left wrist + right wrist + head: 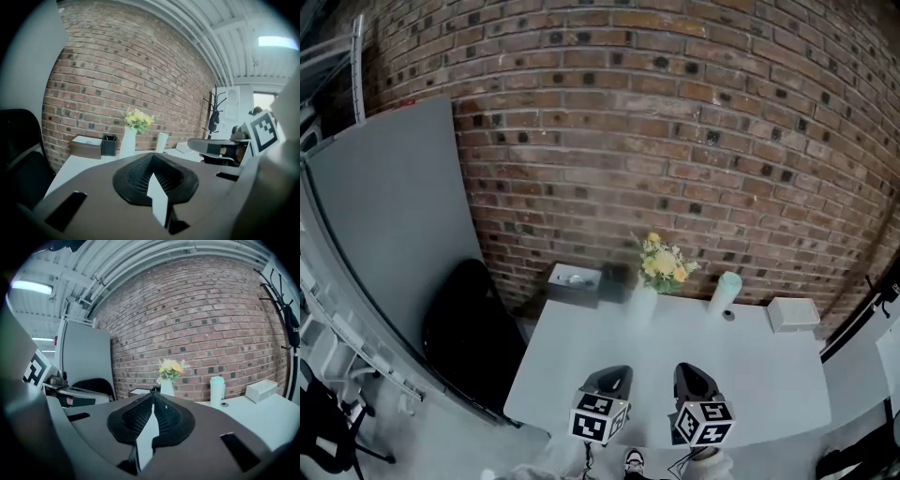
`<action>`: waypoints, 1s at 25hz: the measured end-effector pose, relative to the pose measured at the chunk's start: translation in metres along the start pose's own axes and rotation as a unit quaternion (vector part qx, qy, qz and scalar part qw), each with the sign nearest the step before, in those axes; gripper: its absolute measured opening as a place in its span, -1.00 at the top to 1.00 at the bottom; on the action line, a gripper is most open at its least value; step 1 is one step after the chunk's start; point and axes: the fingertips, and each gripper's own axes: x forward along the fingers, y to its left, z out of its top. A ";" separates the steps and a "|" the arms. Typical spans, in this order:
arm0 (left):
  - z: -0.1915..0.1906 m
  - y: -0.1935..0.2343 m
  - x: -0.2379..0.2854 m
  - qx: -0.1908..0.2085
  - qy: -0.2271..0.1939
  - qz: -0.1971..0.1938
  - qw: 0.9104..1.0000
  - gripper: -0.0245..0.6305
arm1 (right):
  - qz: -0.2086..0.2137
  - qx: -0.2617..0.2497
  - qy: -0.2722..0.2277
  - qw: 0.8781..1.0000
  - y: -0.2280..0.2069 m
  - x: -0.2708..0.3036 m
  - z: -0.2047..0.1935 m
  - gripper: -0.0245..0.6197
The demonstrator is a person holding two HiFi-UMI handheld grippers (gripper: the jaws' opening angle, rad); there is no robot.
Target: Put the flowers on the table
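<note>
Flowers (663, 262) sit in white vase (644, 302) at far edge of table (769, 375), so placing looks done. Left gripper (615, 373) and right gripper (688, 370) hover at near edge, both closed and empty (nothing between jaws). Next is probably just backing away.

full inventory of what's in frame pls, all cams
table: 1, white, against brick wall
flowers: 1 bunch, yellow, in vase
vase: 1, white, table back middle
brown box: 1, back left
pen holder: 1, black, between brown box and vase
tumbler: 1, pale green, right of vase
white box: 1, back right
chair: 1, black, left of table
panel: 1, grey, behind chair
coat rack: 1, black, far right
left gripper: shut, empty, near edge
right gripper: shut, empty, beside it
</note>
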 end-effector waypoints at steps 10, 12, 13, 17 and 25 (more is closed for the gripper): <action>-0.014 -0.032 -0.027 -0.003 0.007 -0.026 1.000 0.91 | -0.045 0.000 0.006 0.999 -0.006 -0.069 0.001 0.82; -0.012 -0.034 -0.027 -0.008 0.005 -0.025 1.000 0.91 | -0.043 -0.002 0.000 0.999 -0.007 -0.075 0.005 0.82; -0.011 -0.036 -0.027 -0.009 0.004 -0.025 1.000 0.91 | -0.042 -0.002 -0.003 0.999 -0.008 -0.077 0.007 0.82; -0.007 -0.046 -0.026 -0.006 0.001 -0.024 1.000 0.91 | -0.037 -0.001 -0.011 0.999 -0.011 -0.087 0.012 0.82; -0.008 -0.087 -0.023 0.003 0.012 -0.024 1.000 0.91 | -0.015 0.013 -0.003 1.000 -0.023 -0.109 0.005 0.82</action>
